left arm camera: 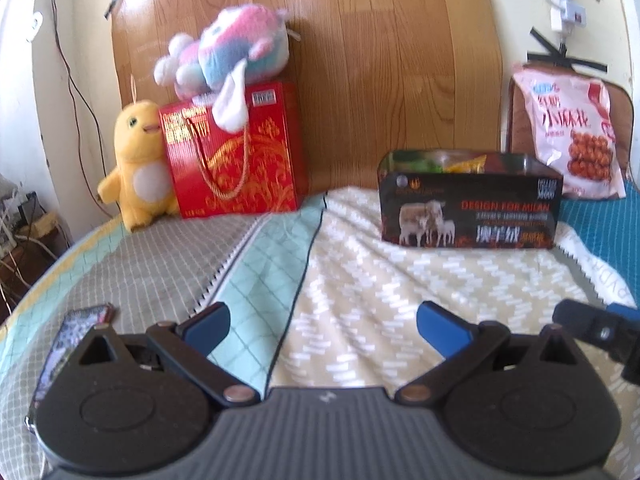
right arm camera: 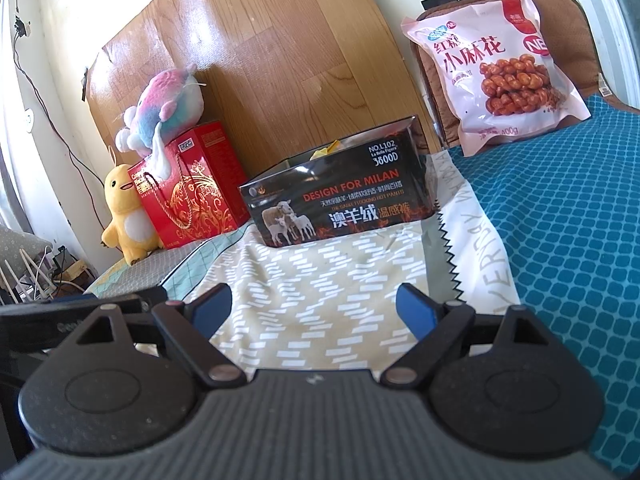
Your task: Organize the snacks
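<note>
1. The left gripper (left arm camera: 322,322) hovers over the bed (left arm camera: 360,280), its jaws spread wide with nothing between them. The right gripper (right arm camera: 314,310) does the same, jaws wide apart and empty.
2. Only the left view shows a phone (left arm camera: 70,344), lying on the bedding just left of its left jaw.
3. The black box (right arm camera: 340,196) sits ahead of both pairs of jaws, open-topped, with yellow wrappers showing inside. In the right view its printed lettering reads sharply; in the left view it is blurred.
4. The pink snack bag (right arm camera: 500,68) leans upright against a brown cushion (right arm camera: 568,32), beyond the box and right of the jaws.
5. Far ahead to the left stands a red gift box (left arm camera: 236,152) with a pastel plush (left arm camera: 228,56) on top and a yellow plush (left arm camera: 136,164) touching its left side.
6. Bare bedding lies between the jaws and the black box.
</note>
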